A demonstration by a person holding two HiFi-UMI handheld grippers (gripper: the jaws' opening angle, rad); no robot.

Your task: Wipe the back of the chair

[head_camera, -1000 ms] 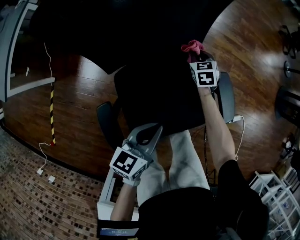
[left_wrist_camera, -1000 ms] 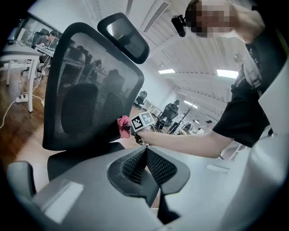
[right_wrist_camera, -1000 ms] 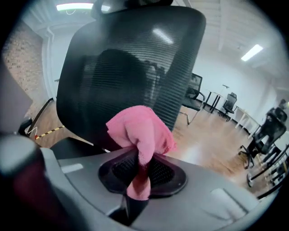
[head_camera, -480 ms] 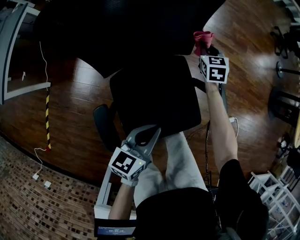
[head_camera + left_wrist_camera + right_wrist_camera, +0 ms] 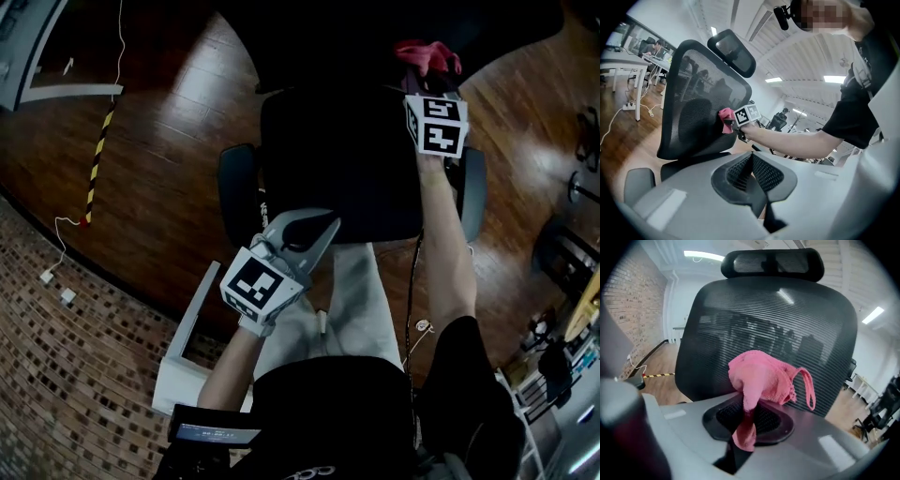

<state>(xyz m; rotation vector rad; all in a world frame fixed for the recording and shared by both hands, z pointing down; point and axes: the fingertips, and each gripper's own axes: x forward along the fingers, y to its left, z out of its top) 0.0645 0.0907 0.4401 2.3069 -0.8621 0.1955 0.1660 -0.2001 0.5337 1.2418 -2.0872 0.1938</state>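
The black mesh office chair [image 5: 342,169] stands in front of me; its back [image 5: 768,329] and headrest [image 5: 771,261] fill the right gripper view. My right gripper [image 5: 749,404] is shut on a pink cloth [image 5: 761,373], held up against the lower middle of the mesh back. The head view shows that gripper [image 5: 433,94] at the chair's upper right, with the cloth [image 5: 427,54] beyond its marker cube. In the left gripper view the cloth [image 5: 725,121] touches the chair back [image 5: 693,103]. My left gripper [image 5: 314,232] is shut and holds nothing, low near my legs.
Armrests [image 5: 239,192] [image 5: 473,192] stick out on both sides of the chair. A white desk frame [image 5: 183,342] is at my lower left. Yellow-black tape [image 5: 98,159] and a white cable [image 5: 58,230] lie on the wooden floor. Desks [image 5: 623,65] stand far left.
My right gripper has carried the pink cloth up and to the right along the chair. The head view has shifted over the chair. My left gripper stays shut near my legs.
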